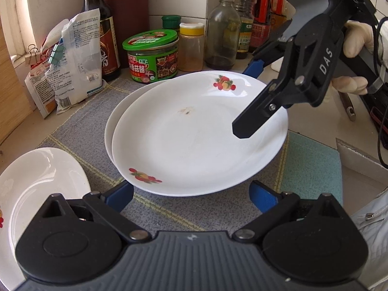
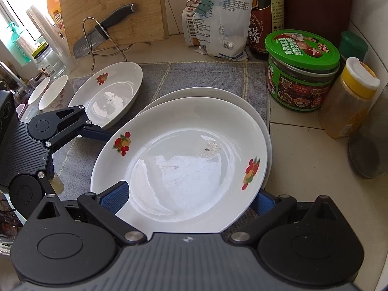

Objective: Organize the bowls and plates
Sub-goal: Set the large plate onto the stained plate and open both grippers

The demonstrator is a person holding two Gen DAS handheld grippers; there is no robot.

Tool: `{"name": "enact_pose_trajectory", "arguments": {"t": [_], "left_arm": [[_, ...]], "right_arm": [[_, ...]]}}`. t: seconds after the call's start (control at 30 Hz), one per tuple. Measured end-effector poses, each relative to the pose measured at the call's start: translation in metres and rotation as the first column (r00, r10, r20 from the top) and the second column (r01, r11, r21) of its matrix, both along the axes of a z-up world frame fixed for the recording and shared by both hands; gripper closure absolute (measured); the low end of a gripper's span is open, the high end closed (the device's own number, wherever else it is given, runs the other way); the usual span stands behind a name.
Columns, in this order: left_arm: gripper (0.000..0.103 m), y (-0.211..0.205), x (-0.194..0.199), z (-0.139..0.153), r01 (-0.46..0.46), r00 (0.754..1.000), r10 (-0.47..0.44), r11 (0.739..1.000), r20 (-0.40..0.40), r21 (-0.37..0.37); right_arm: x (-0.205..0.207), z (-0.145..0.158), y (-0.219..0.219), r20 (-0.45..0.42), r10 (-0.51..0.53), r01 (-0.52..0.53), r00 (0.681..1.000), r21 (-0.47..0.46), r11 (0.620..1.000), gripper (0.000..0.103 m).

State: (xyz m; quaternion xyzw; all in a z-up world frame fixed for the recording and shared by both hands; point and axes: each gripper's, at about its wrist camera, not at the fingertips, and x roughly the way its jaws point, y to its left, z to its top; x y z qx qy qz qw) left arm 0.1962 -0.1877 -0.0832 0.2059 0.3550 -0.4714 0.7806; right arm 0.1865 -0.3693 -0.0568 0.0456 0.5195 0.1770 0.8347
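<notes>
Flanking the top plate (image 2: 184, 160) rim, wide-spread right tongs (image 2: 191, 197), mat (image 2: 206, 75) beyond.

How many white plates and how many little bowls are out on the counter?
White round plates with fruit prints, stacked: 2, top plate, bottom plate
White oval dish with a fruit print on the grey mat: 1
Small white bowls at the far left: 2, and
Total: 5

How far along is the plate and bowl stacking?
Done: top plate sits on a second plate, slightly offset. In hand: right gripper and left gripper, both open, flank that stack. Left: the lone plate and two small bowls sit apart.
</notes>
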Motion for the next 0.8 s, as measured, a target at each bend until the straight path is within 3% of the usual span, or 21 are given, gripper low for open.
{"name": "enact_pose_trajectory", "arguments": {"t": [0.8], "left_arm": [[0.001, -0.002, 0.0, 0.002, -0.092, 0.996, 0.092, 0.995, -0.007, -0.035]], "right_arm": [[-0.003, 0.008, 0.027, -0.069, -0.082, 0.07, 0.994, -0.165, 0.984, 0.0]]}}
